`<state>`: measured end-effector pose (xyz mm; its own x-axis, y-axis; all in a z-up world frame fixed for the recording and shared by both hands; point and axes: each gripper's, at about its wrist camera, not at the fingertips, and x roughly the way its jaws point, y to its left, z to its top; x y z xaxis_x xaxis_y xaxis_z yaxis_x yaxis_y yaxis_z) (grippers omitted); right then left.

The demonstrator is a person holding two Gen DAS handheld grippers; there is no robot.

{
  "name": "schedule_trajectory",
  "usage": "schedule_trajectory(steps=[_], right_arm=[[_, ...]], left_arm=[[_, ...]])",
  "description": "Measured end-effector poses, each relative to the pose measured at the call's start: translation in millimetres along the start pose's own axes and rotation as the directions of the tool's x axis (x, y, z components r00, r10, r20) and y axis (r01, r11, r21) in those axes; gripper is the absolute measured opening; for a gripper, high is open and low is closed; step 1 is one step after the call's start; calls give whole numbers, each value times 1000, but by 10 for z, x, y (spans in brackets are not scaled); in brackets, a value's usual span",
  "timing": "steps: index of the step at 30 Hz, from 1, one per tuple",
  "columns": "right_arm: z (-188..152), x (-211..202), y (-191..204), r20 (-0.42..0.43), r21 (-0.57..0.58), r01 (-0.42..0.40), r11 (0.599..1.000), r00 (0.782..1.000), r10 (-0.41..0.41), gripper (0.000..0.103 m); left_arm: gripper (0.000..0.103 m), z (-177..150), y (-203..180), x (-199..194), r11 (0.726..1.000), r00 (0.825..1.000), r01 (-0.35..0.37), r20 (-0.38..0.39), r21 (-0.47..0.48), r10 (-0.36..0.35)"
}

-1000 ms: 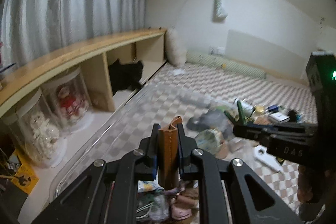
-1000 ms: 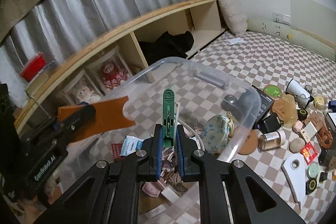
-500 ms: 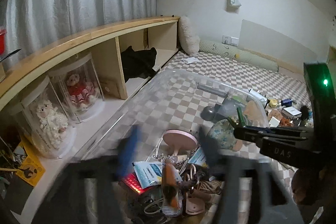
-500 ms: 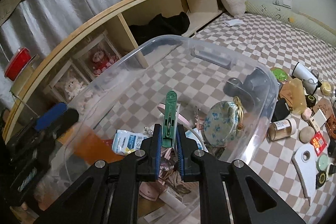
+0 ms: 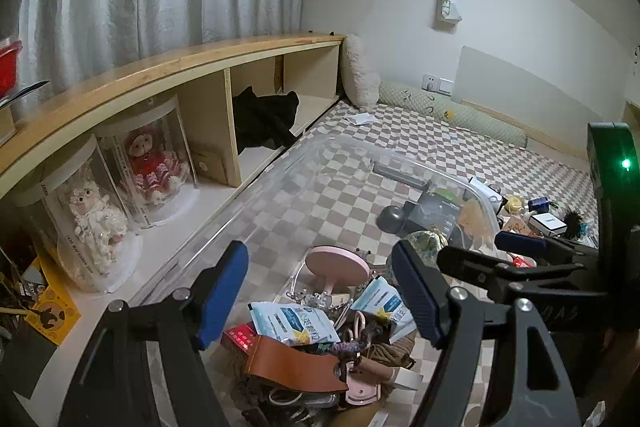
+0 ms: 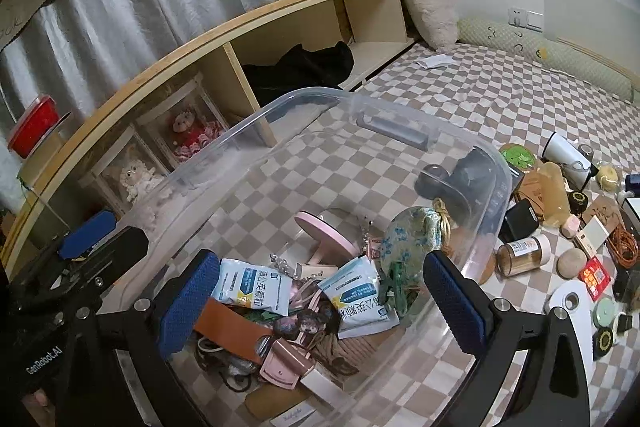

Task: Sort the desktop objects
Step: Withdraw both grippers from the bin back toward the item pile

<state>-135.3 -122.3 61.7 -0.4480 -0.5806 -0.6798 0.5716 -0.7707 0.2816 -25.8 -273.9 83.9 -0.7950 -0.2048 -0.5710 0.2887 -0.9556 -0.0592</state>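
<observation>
A clear plastic bin (image 6: 304, 93) stands on the checkered sheet below both grippers. My left gripper (image 5: 320, 291) hangs over its near end, its jaws opening with nothing between them. A brown leather piece (image 5: 292, 363) lies loose on the heap under it, also seen as the leather piece (image 6: 232, 327) from the right wrist. My right gripper (image 6: 322, 301) is opening wide over the same heap and holds nothing. A green clip (image 6: 396, 283) lies in the bin against a floral pouch (image 6: 412, 235).
The bin also holds white sachets (image 6: 252, 285), a pink stand (image 6: 324, 231) and cords. Loose items lie on the sheet right of the bin, among them an amber jar (image 6: 524, 255) and a white bottle (image 6: 568, 155). A wooden shelf (image 5: 168, 75) with boxed dolls runs along the left.
Both grippers went from shut to open. The brown leather piece left the left gripper and the green clip left the right gripper; both now lie in the bin.
</observation>
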Motion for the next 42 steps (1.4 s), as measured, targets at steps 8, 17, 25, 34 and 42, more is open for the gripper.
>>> schedule_trajectory(steps=[8, 17, 25, 34, 42], right_arm=[[-28, -89, 29, 20, -15, 65, 998, 998, -64, 102], [-63, -194, -8, 46, -18, 146, 989, 988, -145, 103], [-126, -302, -77, 49, -24, 160, 987, 986, -159, 103], [-276, -527, -187, 63, 1, 170, 985, 983, -170, 103], [-552, -977, -293, 115, 4, 201, 980, 973, -200, 103]], left_arm=[[99, -17, -1, -134, 1000, 999, -13, 29, -4, 13], [103, -49, -32, -234, 995, 995, -91, 45, 26, 90], [103, -104, -41, -250, 998, 997, -70, 17, 5, 70], [103, -169, -263, -457, 999, 998, -32, 49, 6, 32], [103, -339, -629, -736, 997, 993, 70, 91, 45, -74]])
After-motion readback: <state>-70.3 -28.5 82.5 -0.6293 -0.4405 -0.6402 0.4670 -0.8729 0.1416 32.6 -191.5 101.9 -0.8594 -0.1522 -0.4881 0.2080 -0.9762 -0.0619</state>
